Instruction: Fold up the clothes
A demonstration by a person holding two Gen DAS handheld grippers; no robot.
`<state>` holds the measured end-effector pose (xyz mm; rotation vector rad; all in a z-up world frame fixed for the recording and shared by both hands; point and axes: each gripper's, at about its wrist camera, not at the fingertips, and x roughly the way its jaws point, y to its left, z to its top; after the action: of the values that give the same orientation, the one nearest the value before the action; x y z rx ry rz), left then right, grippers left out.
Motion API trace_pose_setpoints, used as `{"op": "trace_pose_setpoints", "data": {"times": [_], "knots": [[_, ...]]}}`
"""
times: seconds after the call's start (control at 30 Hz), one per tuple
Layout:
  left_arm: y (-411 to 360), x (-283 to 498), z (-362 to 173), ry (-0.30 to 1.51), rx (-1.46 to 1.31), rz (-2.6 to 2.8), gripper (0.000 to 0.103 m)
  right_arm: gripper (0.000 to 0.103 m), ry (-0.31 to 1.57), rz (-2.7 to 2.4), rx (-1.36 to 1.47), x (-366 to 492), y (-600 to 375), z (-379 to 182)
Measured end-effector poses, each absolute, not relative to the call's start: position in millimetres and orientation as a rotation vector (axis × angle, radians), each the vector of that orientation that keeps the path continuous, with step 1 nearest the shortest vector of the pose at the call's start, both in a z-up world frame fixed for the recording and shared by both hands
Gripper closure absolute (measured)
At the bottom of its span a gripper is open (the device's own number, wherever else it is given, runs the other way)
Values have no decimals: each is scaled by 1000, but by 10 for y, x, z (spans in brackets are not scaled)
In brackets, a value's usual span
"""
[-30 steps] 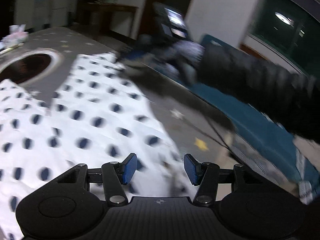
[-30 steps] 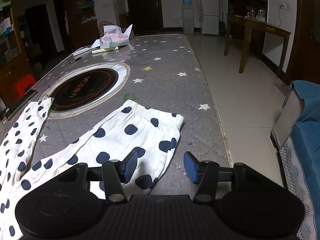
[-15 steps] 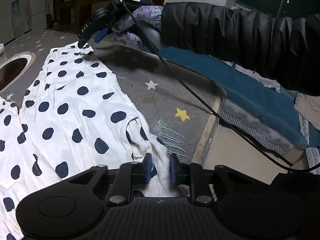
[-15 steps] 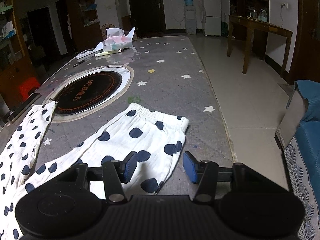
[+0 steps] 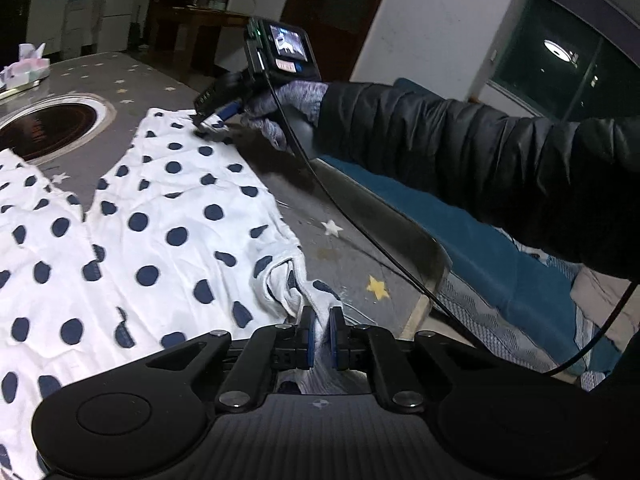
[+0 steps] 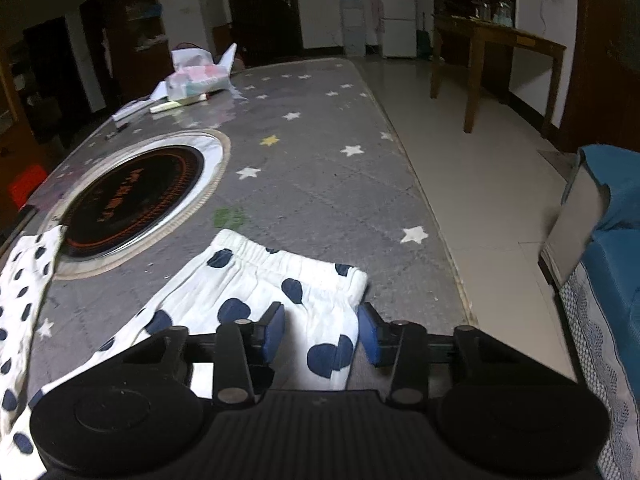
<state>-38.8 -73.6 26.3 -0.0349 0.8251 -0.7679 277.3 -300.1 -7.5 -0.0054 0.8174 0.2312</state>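
White trousers with navy dots point(image 5: 160, 220) lie spread on the grey star-patterned table point(image 5: 352, 240). My left gripper point(image 5: 319, 332) is shut on a bunched edge of the cloth near the table's front edge. In the left wrist view, a gloved hand in a black sleeve holds my right gripper point(image 5: 206, 124) down at the trousers' far corner. In the right wrist view, the elastic waistband point(image 6: 280, 260) lies flat. My right gripper point(image 6: 322, 334) straddles the waistband's right corner. Its jaws are closing with cloth between them, and the pads stand apart from it.
A round black hob point(image 6: 132, 200) is set into the table point(image 6: 320, 184). A tissue pack point(image 6: 198, 80) and papers lie at the far end. The table's edge runs along the right, with tiled floor beyond. A blue-covered seat point(image 6: 616, 240) and a wooden table point(image 6: 500, 40) stand nearby.
My left gripper went from open to shut on the cloth's edge. My right gripper moved forward and down over the waistband corner, and its jaws narrowed.
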Motion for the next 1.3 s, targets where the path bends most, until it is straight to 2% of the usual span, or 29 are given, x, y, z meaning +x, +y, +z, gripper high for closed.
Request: {"op": "trace_pose_setpoints", "data": {"times": [0.07, 0.1, 0.2, 0.3, 0.53, 0.87, 1.3], "knots": [[-693, -395, 270, 820, -52, -769, 95, 74, 815, 214, -18, 2786, -2963, -75], [-677, -398, 270, 818, -56, -768, 95, 83, 815, 205, -23, 2792, -2951, -71], [-633, -417, 286, 810, -70, -763, 95, 95, 811, 184, -32, 2804, -2920, -44], [-568, -437, 295, 797, -91, -758, 95, 99, 797, 173, -27, 2800, -2903, 19], [-270, -529, 356, 751, -170, -722, 96, 100, 756, 186, -20, 2838, -2740, 382], [437, -862, 422, 681, -311, -592, 96, 101, 675, 306, -93, 2899, -1653, 951], [1226, -1223, 289, 651, -507, -392, 96, 101, 664, 491, -212, 2850, 206, 877]]}}
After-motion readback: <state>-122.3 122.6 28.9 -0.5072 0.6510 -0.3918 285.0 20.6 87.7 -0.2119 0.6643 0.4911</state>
